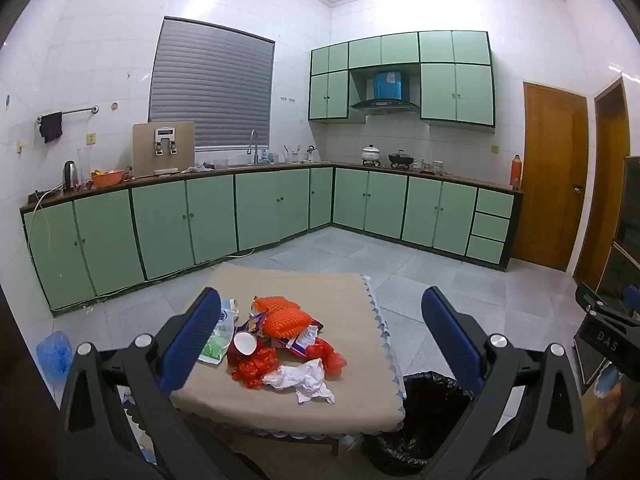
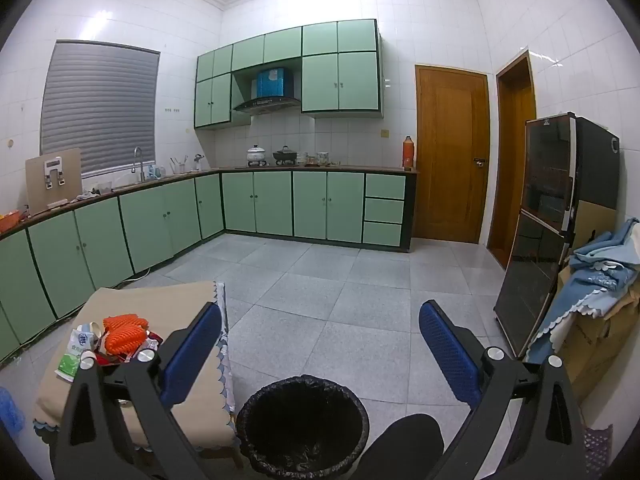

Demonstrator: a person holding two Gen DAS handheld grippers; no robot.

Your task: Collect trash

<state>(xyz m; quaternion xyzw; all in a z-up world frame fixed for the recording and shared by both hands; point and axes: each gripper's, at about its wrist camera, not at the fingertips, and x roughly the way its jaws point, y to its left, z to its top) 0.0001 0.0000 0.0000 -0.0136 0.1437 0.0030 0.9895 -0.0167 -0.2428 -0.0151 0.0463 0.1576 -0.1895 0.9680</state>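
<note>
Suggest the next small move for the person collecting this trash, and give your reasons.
Probably lower the left gripper toward the crumpled white paper, the nearest piece in the pile on the table. Both grippers are open and empty, and the black-lined bin beside the table looks empty.

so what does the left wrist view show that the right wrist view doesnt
Only the left wrist view: the crumpled white tissue, red wrappers, kettle and hanging towel.
Only the right wrist view: the dark glass cabinet, blue cloth pile and the bin's inside.
Both: the table, orange netting, black-lined bin and green cabinets.
</note>
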